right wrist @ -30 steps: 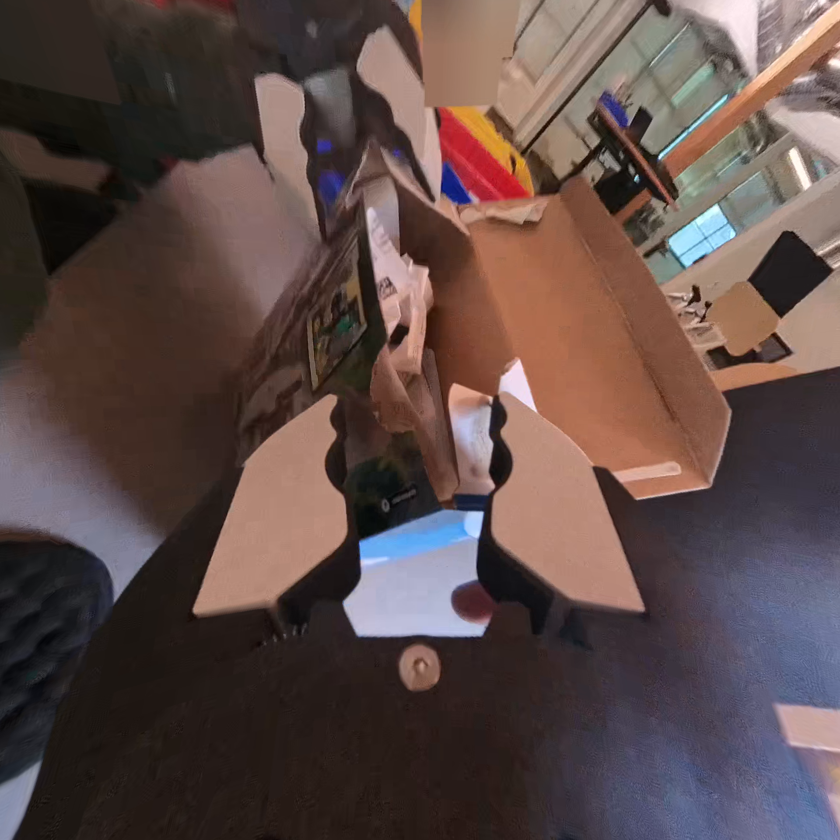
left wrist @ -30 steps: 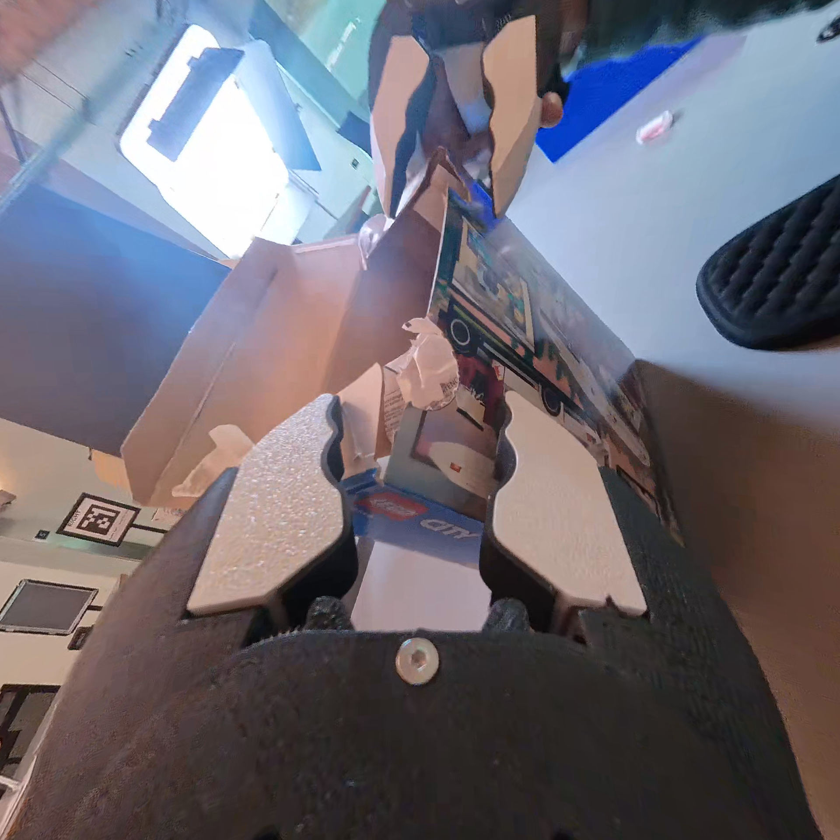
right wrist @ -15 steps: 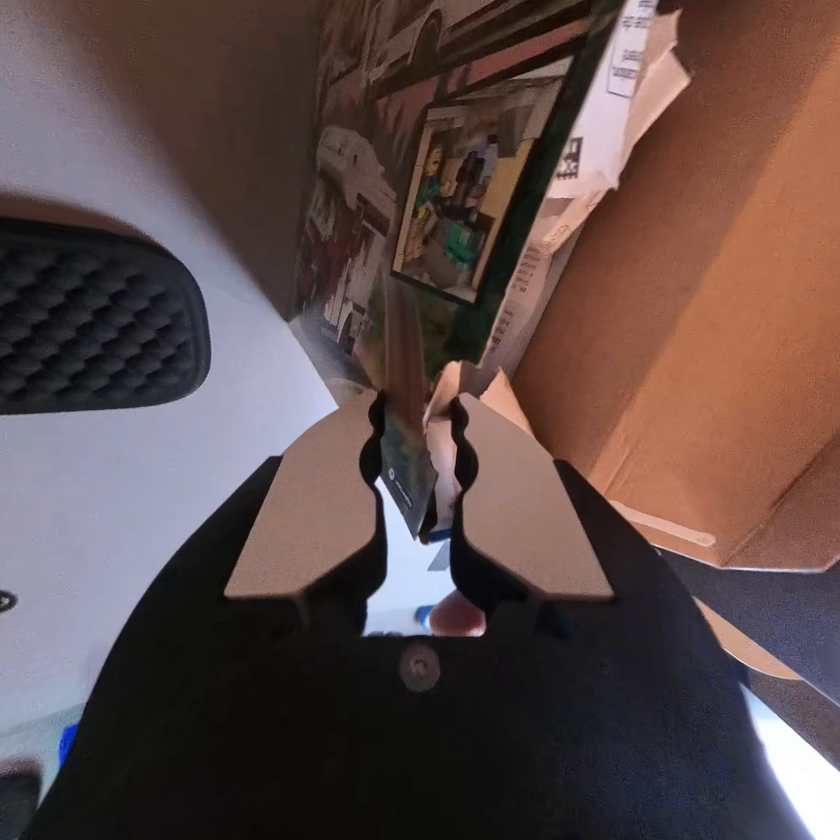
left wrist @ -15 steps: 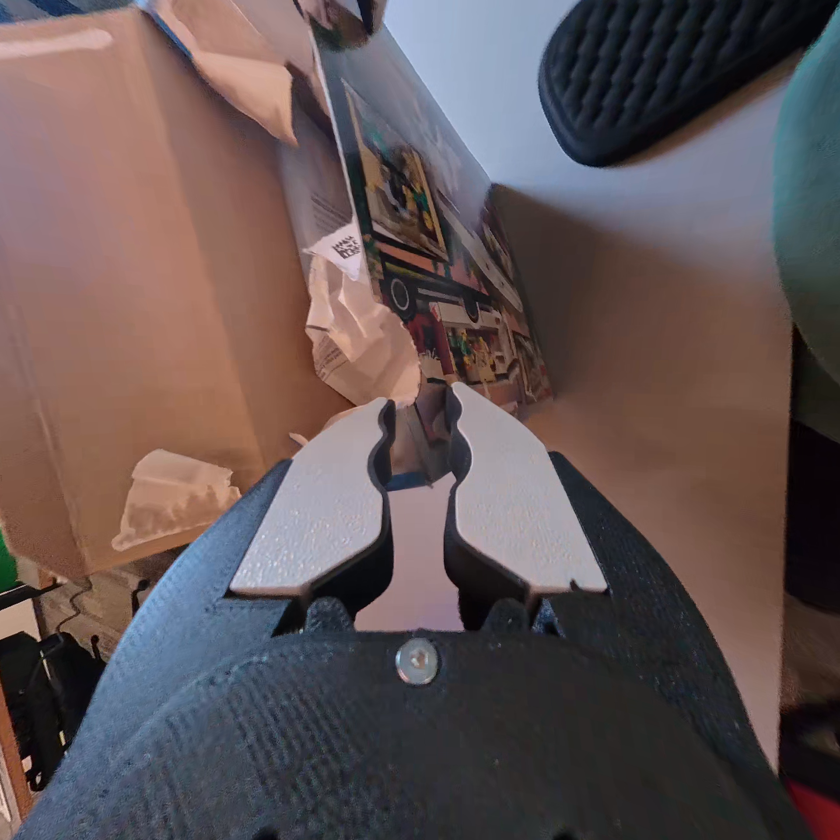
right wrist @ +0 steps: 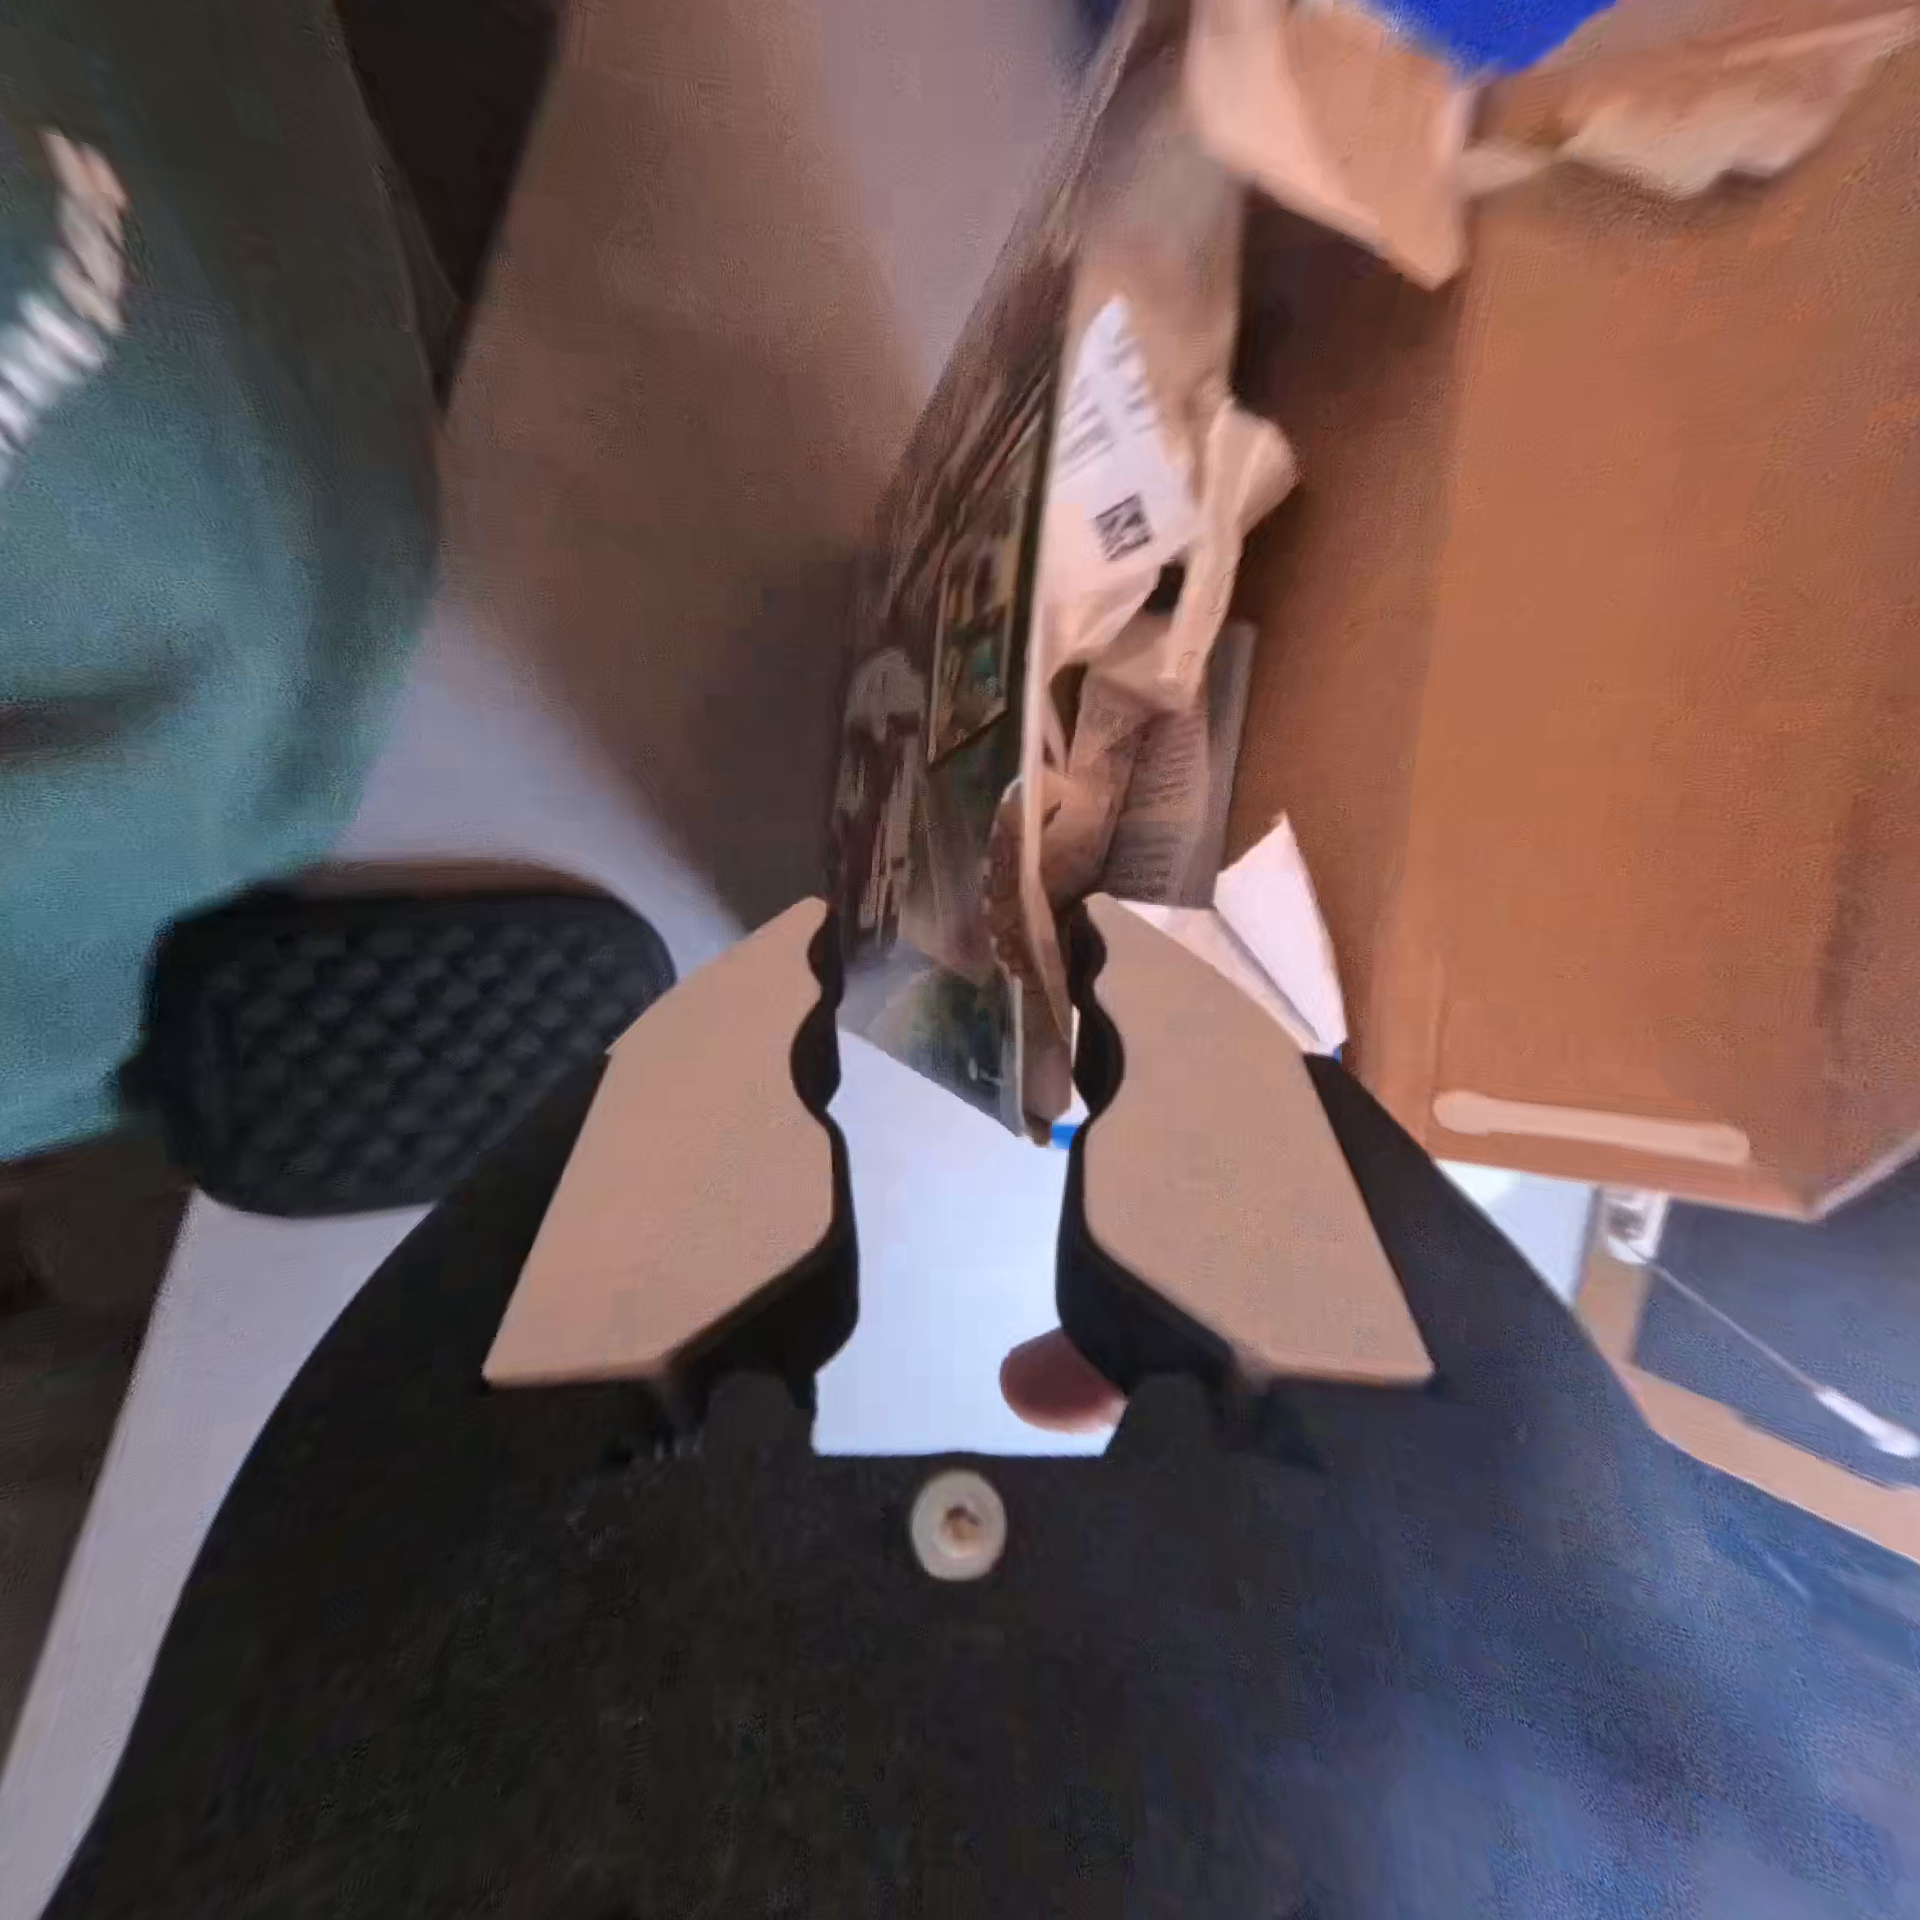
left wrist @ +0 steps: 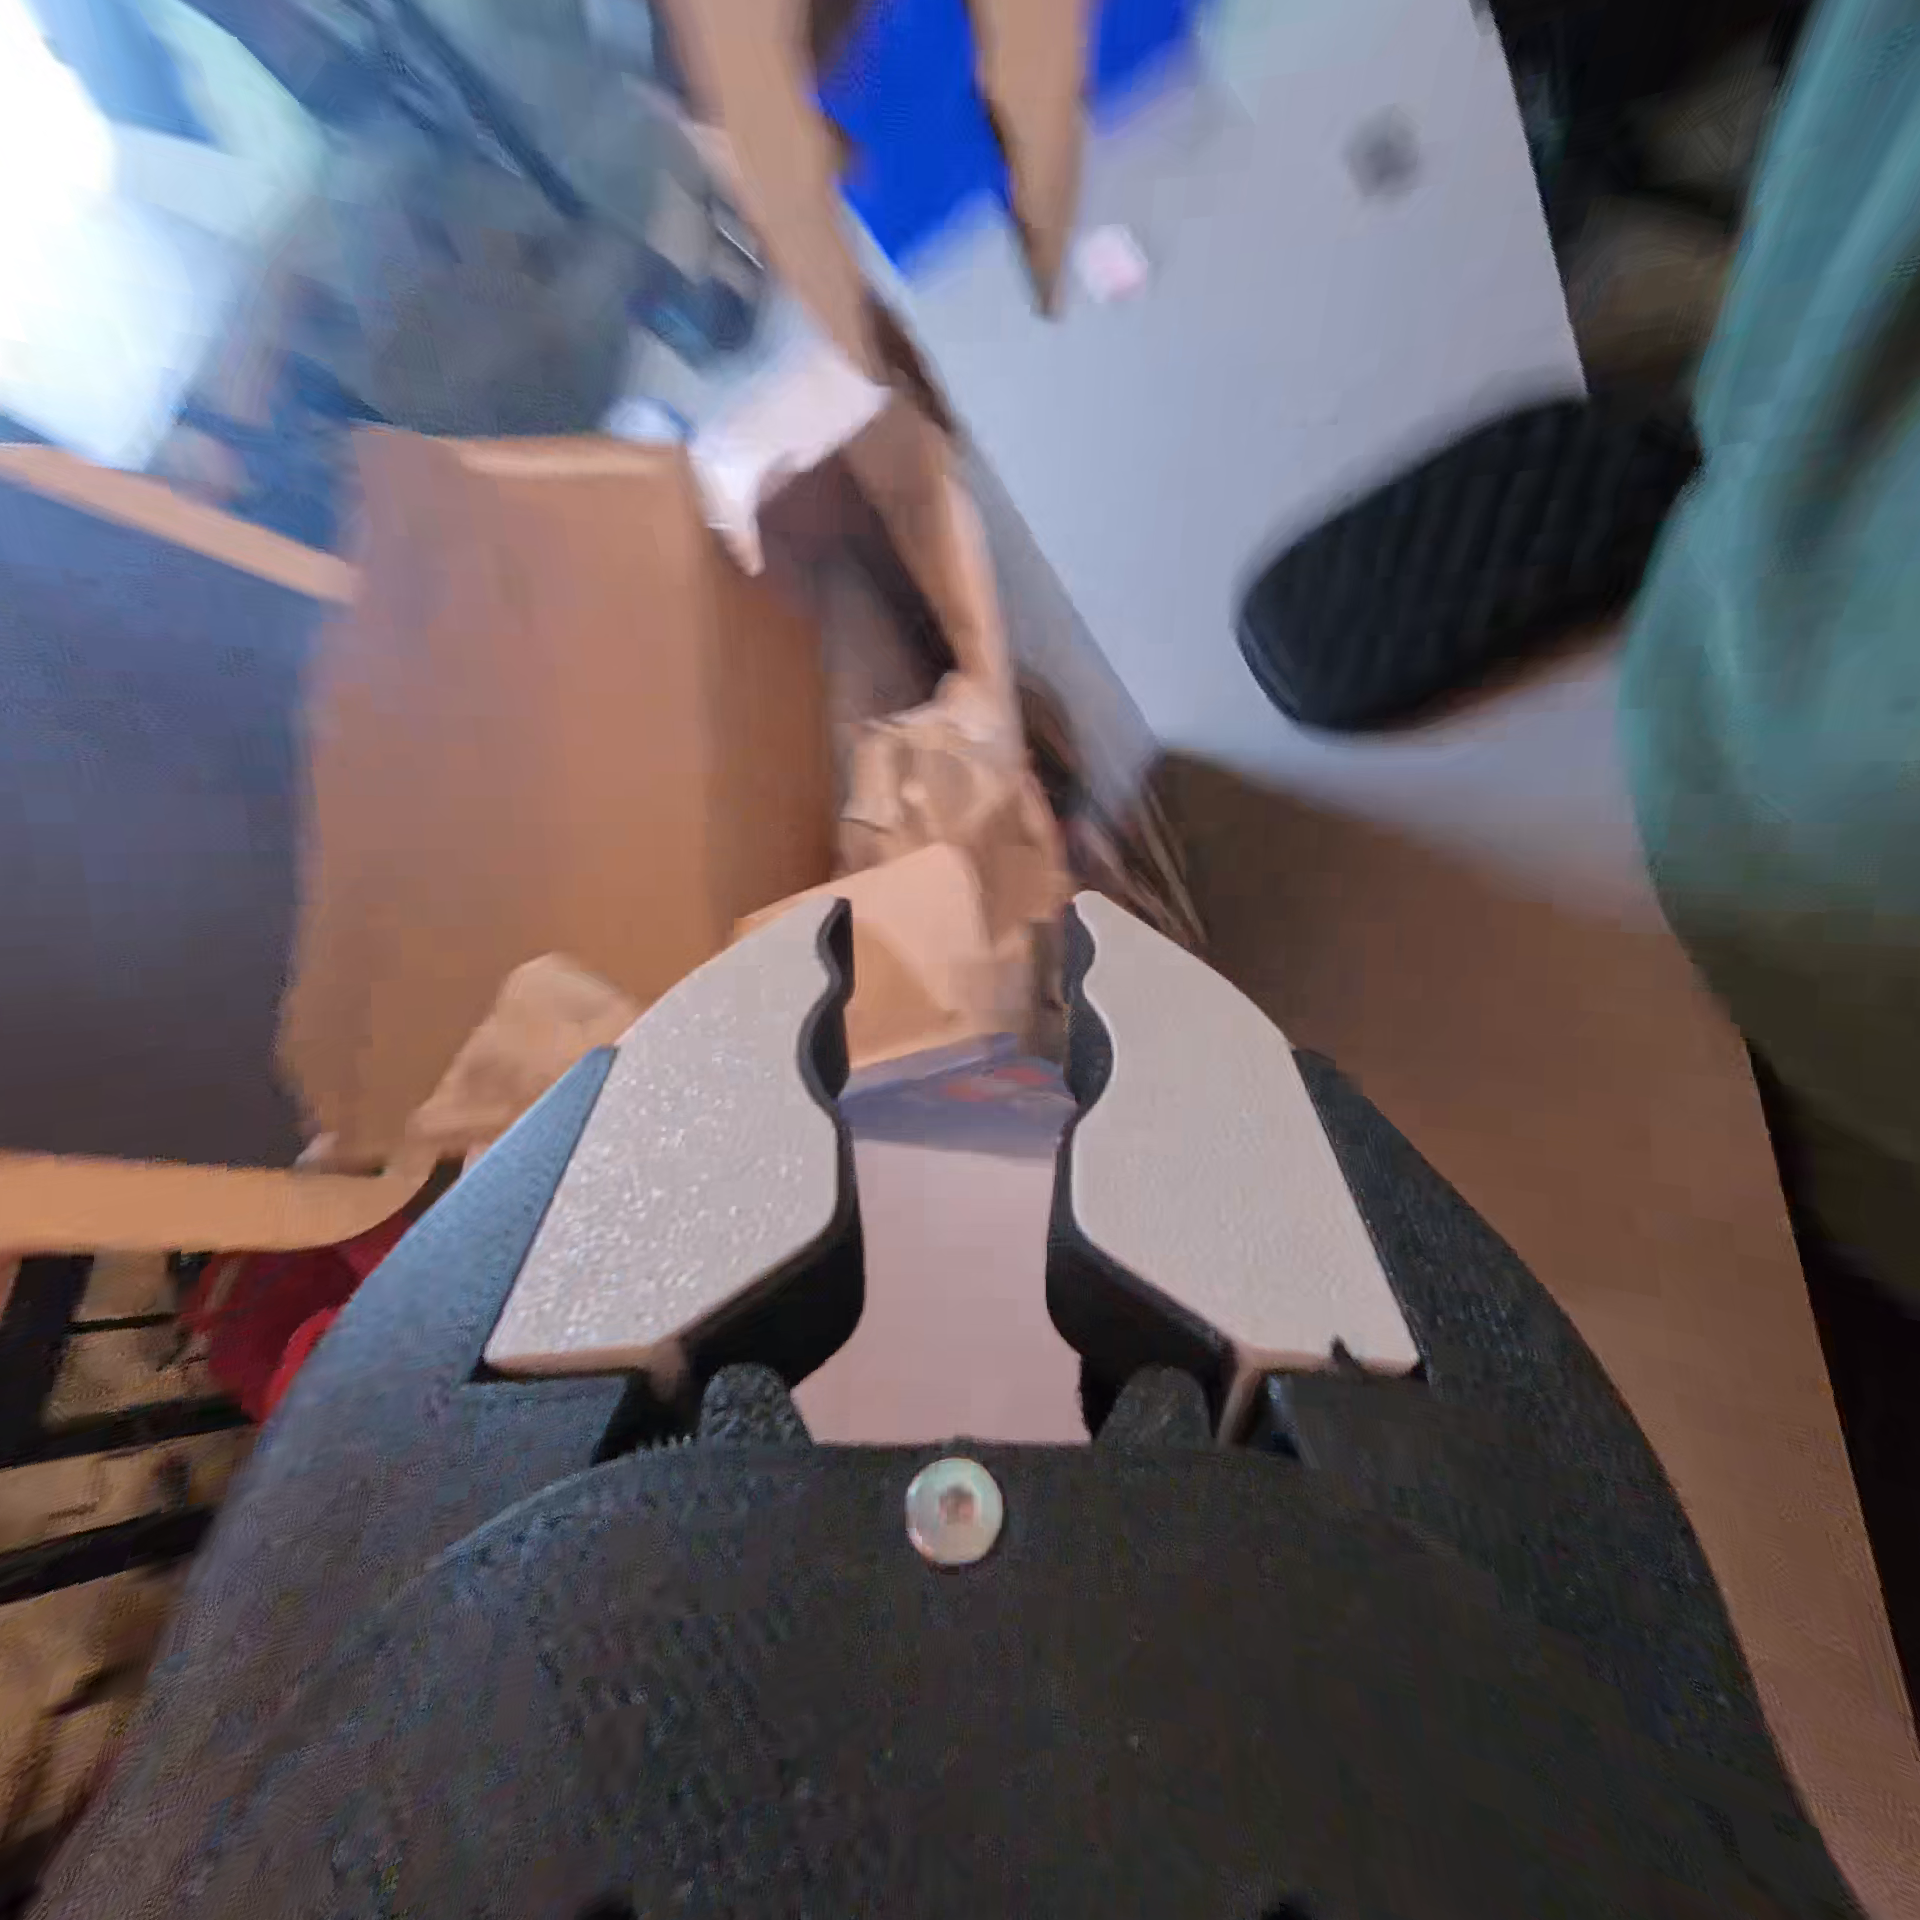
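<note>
A printed toy box stands on its edge on the white table [left wrist: 1195,416], its open end stuffed with crumpled paper bags [right wrist: 1143,499]. My left gripper [left wrist: 956,925] is shut on one end of the toy box [left wrist: 956,1091]. The box's blue narrow side and a brown inner flap [left wrist: 914,966] fill the space between the pads. My right gripper [right wrist: 956,925] is shut on the other end of the toy box [right wrist: 935,790]. There the printed face lies against the left pad and a brown flap against the right pad. Both views are blurred by motion.
A big brown cardboard box [left wrist: 561,707] stands right beside the toy box and also shows in the right wrist view [right wrist: 1610,675]. A black textured pad [left wrist: 1455,561] lies on the table, also in the right wrist view [right wrist: 395,1039]. A person's teal garment [right wrist: 187,520] is close by. Some 15 cm of space lies between my two pairs of fingers.
A second ago both grippers stood wide around the box ends. They then squeezed the box ends narrow. Now the jaws stand a little wider with the box between them, and both views swing.
</note>
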`<state>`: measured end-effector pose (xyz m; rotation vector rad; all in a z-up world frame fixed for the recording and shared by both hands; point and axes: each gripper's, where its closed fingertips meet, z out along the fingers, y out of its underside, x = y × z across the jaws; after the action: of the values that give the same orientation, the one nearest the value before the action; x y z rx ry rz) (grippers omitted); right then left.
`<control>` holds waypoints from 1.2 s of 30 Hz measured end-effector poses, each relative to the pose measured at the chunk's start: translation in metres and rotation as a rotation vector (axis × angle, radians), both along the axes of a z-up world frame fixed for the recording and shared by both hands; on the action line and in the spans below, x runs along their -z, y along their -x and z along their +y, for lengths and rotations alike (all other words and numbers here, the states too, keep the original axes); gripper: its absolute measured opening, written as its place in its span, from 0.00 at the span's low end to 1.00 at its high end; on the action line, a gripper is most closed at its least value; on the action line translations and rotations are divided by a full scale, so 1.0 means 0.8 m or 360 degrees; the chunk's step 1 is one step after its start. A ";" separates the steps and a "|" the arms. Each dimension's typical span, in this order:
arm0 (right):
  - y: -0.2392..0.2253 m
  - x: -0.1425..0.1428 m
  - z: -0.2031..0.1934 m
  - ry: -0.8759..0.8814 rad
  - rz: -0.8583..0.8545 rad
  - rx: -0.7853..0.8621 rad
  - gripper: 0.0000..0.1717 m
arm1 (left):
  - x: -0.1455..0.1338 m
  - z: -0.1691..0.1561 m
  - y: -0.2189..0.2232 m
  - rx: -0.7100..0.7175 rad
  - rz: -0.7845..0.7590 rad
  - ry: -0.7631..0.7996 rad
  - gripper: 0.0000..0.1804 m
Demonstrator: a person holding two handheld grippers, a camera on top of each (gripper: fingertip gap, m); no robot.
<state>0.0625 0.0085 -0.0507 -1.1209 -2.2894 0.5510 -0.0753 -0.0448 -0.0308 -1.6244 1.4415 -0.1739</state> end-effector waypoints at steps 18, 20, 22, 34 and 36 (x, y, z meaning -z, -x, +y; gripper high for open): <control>0.036 -0.091 0.118 0.0958 0.0918 0.0109 0.05 | -0.070 0.070 0.031 0.0020 -0.0998 0.0237 0.23; 0.017 -0.086 0.088 0.0930 0.0760 0.0002 0.05 | -0.071 0.044 0.022 0.0113 -0.0914 0.0271 0.23; 0.005 -0.076 0.067 0.0871 0.0665 -0.0019 0.08 | -0.063 0.030 0.017 0.0110 -0.0800 0.0241 0.29; -0.005 -0.026 0.032 0.0256 0.0341 0.0118 0.23 | 0.003 0.025 0.006 -0.0214 0.0035 -0.0106 0.12; -0.003 -0.031 0.027 0.0258 0.0262 0.0102 0.23 | 0.006 0.023 0.005 -0.0229 0.0113 -0.0163 0.12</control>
<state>0.0649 0.0298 -0.0259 -1.1742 -2.0910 0.7856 -0.0796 -0.0265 -0.0352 -1.6568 1.3577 0.0394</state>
